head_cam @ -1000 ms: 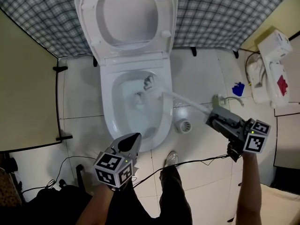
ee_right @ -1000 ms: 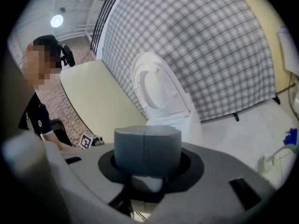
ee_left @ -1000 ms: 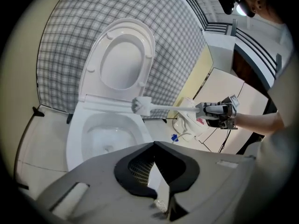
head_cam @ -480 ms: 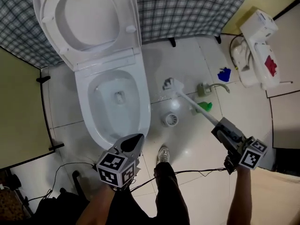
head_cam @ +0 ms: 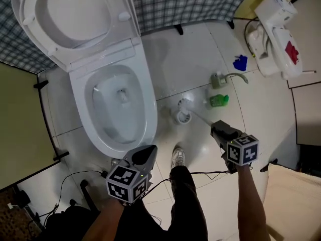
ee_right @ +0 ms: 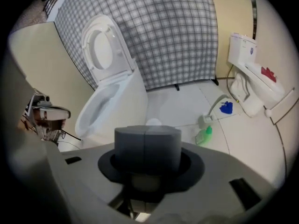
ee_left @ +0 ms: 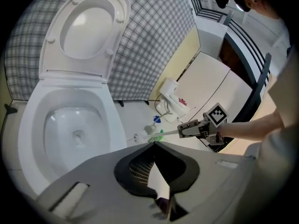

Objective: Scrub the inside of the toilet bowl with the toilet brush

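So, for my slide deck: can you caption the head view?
Right gripper holds the toilet brush, its head at the floor holder beside the open toilet.

The toilet bowl (head_cam: 149, 112) ahead of the jaws of the left gripper (head_cam: 146, 151) looks like glossy white ceramic, and its raised seat and lid (head_cam: 75, 19) like smooth, shiny plastic. The floor tiles (head_cam: 200, 59) beyond the jaws of the right gripper (head_cam: 216, 127) are glazed and reflective. The checked curtain (head_cam: 190, 4) past the bowl looks like matt cloth. The toilet brush (head_cam: 199, 116) clamped in the right jaws has a smooth white plastic handle. Both grippers are matt grey plastic.
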